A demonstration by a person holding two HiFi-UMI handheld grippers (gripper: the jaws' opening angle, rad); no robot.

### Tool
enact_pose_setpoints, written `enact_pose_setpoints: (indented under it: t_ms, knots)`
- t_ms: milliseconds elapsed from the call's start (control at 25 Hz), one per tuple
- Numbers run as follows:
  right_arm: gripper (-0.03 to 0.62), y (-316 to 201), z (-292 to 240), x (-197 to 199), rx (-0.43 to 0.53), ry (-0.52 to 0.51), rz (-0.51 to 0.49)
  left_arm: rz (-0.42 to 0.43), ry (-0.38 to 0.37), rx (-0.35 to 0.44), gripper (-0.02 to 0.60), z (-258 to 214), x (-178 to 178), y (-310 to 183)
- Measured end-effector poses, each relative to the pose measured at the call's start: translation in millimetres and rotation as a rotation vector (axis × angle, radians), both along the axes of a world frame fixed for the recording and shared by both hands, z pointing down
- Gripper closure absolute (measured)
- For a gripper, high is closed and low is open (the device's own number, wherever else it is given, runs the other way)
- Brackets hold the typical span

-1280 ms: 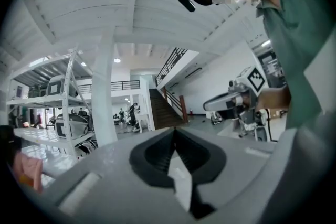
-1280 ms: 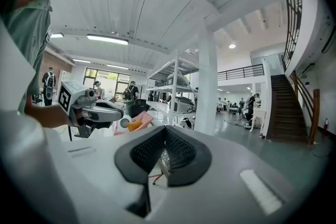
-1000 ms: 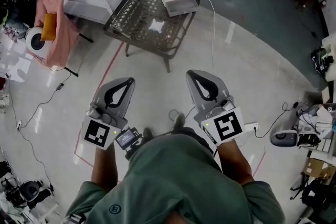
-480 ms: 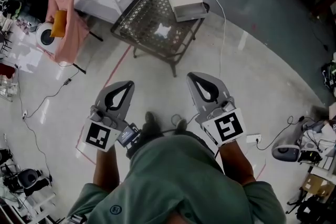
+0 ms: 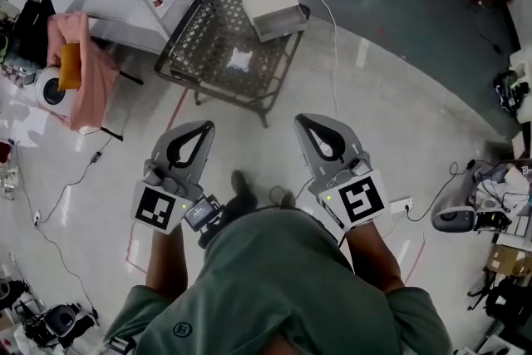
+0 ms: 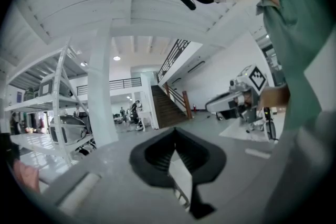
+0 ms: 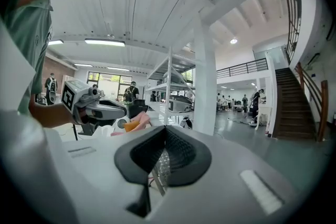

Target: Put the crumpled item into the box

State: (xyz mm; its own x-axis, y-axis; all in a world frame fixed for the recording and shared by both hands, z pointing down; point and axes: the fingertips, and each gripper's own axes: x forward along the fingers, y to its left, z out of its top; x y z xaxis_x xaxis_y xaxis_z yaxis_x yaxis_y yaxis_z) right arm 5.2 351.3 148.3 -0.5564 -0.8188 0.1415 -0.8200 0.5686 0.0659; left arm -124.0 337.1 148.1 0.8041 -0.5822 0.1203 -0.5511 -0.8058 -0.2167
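The inside of the box is hidden; the crumpled item is seen on the table near it. The fingers of the left gripper and the right gripper are pressed together, empty.

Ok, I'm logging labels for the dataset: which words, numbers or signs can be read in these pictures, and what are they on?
No word or number can be read.
Cubes on the left gripper and the right gripper: black-and-white square markers, no letters.
Green shirt: round emblem, too small to read.
Small screen beside the left gripper: too blurred to read.
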Motion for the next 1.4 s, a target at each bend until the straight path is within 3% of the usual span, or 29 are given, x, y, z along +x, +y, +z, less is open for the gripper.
enact_pose_setpoints:
  t_ms: [520, 760, 1080, 1400]
  knots:
    - [0.589, -89, -1, -45, -0.010, 0.032, 0.151, 0.162, 0.017, -0.018, 0.577, 10, -38, -110]
    - [0.589, -114, -2, -55, -0.006, 0.053, 0.182, 0.216, 0.022, -0.026, 0.577, 15, -41, -138]
    - [0.589, -168, 17, -48, -0.043, 0.046, 0.129, 0.160, 0.019, -0.065, 0.577, 35, -36, -183]
    - [0.589, -251, 18, -19, -0.022, -0.005, -0.015, 0.015, -0.010, -0.060, 0.577, 36, -6, -245]
